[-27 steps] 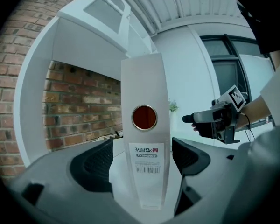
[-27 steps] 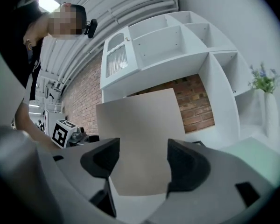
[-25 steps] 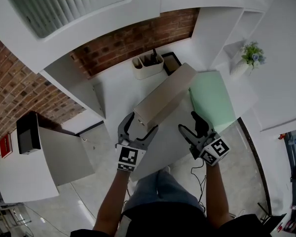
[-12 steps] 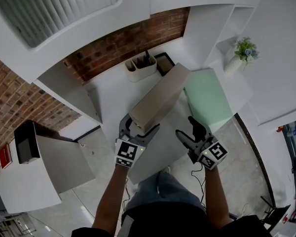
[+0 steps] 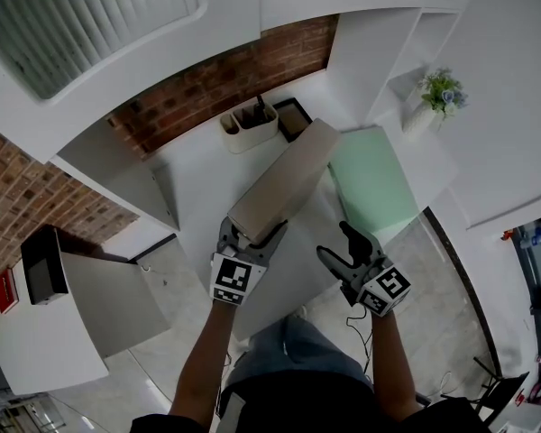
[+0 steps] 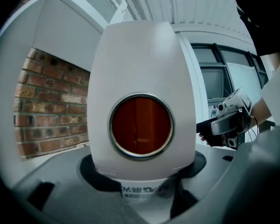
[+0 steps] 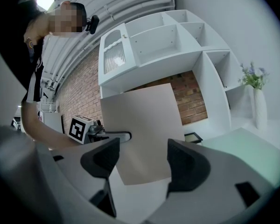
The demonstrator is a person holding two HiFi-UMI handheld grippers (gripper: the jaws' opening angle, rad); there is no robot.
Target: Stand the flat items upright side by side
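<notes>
1. A beige flat cardboard box stands on its long edge on the white tabletop. It runs diagonally away from the person.
2. Left gripper: the jaws have just been closing. They are now clamped on the box's near end, one pad on each broad face. That end face carries a round orange window.
3. Right gripper: the jaws are spread with nothing between them. It is held just right of the box's near end and is not touching it.
4. A mint-green flat board lies flat on the tabletop to the right of the box. Whether the two touch cannot be told.
5. A white two-cup caddy sits beyond the box's far end, near the brick wall.
</notes>
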